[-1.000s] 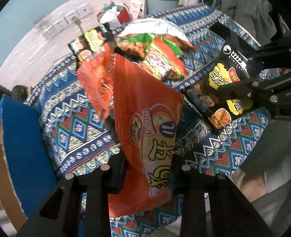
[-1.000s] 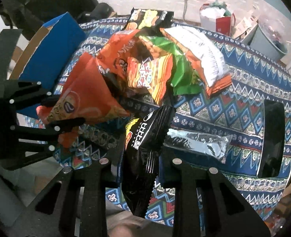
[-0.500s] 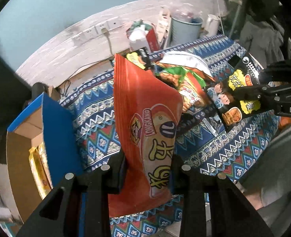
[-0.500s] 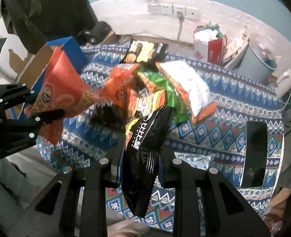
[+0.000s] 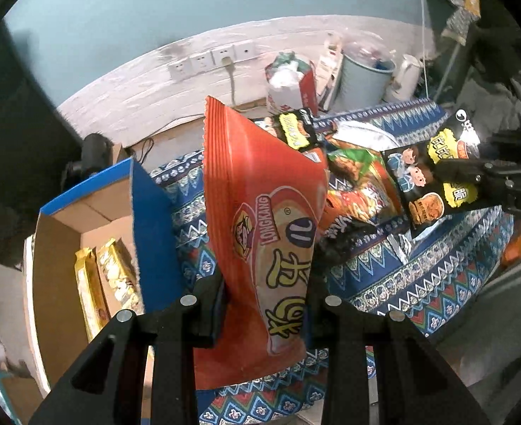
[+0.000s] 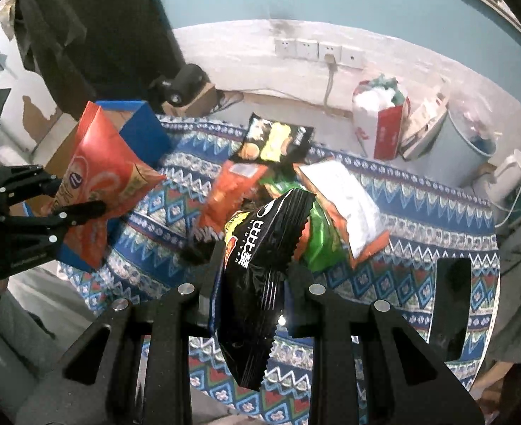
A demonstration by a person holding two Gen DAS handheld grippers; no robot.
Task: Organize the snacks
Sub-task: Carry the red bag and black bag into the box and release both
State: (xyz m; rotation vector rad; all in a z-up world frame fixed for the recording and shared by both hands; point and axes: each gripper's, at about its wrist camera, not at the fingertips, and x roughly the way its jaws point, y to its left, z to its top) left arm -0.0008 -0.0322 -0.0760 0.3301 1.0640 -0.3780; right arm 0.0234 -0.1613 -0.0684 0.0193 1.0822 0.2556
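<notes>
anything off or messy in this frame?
Mostly the snack pile: packets lie overlapped and askew on the patterned cloth, unsorted. One white-backed packet lies face down. The held orange bag and black bag look undamaged.

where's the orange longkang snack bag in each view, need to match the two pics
Left wrist view: the orange bag fills the centre, pinched between the left gripper fingers, standing up from them.
Right wrist view: the same orange bag sits at the left edge, held by the left gripper, which reaches in from the left.
Shared landmark: the blue cardboard box, just left of the bag in the left wrist view, behind it in the right.
</notes>
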